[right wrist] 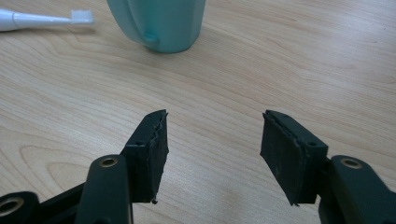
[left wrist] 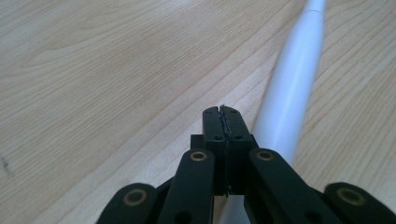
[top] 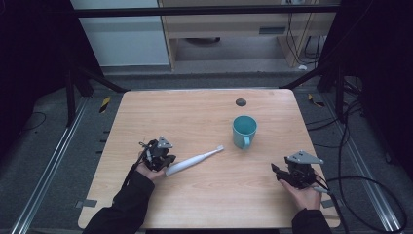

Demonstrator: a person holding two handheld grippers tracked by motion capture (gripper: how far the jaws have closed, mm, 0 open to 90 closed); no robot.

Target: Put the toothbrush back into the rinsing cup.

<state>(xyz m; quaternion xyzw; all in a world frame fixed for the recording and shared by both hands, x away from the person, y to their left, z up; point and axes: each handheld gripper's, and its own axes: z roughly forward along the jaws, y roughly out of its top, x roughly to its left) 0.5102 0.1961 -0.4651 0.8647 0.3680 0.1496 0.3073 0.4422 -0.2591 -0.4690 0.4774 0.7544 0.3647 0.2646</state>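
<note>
Near the front-left of the light wooden table [top: 204, 204]:
Left gripper: the left gripper [left wrist: 223, 122] has its black jaws pressed flat together with nothing between them, tips just beside the thick end of the toothbrush.
Toothbrush: the white plastic electric toothbrush [top: 193, 160] lies flat on the table, handle end by the left hand [top: 146, 170], bristle head aimed toward the mug; in the left gripper view its white body [left wrist: 289, 93] runs alongside the closed jaws, not inside them.
Mug: the teal ceramic mug [top: 243, 131] stands upright near the table's middle, handle facing the person, a little apart from the brush head.
Right gripper: the right gripper [right wrist: 212, 140] hangs over bare wood at the front-right, jaws spread apart, empty, pointed at the mug [right wrist: 159, 23].
Step in hand: approach to the toothbrush, I judge; no grasp made yet.
Next move: the left jaws must open, straddle the handle, then close on it, likely to lift it toward the mug.
</note>
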